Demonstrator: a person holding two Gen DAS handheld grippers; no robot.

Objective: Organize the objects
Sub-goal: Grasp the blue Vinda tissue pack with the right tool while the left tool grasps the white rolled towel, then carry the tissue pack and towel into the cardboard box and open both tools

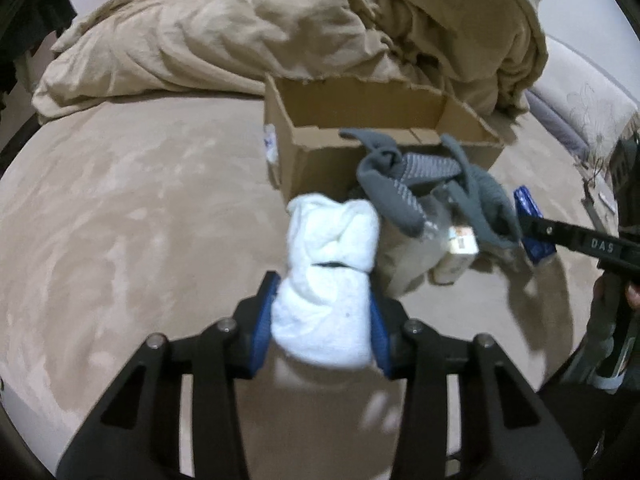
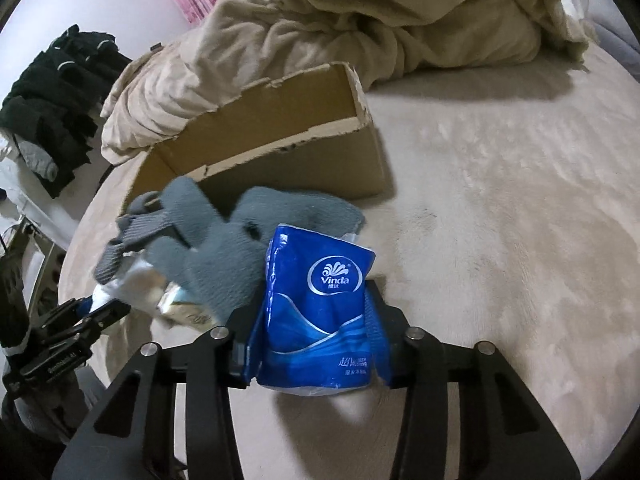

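The left gripper (image 1: 324,320) is closed on a rolled white towel (image 1: 330,276), which sits squeezed between its two blue pads (image 1: 262,324) and bulges out ahead of the fingertips. The bundle hangs above the beige plush bedspread (image 1: 120,208), just short of the near wall of an open cardboard box (image 1: 360,120). The box stands on the bed in front of a heaped tan duvet (image 1: 248,40).

The right gripper (image 2: 316,332) is clamped on a blue Vinda tissue pack (image 2: 320,308). The soft pack is crushed between the jaws and stands upright, its logo facing the camera. Its top pokes forward beyond the fingertips, and it is held to the right of the box's near corner.

Between the two tools lies a pair of grey knit gloves (image 2: 216,248), knotted together and draped partly over the box's near edge (image 1: 404,172). Under the gloves, touching them, are a clear plastic bag and a small cream carton (image 1: 460,248); what the carton holds cannot be told. The gloves lie just left of the tissue pack and just right of the towel. At the left edge of the right wrist view, dark clothes (image 2: 52,108) are piled beside the bed.
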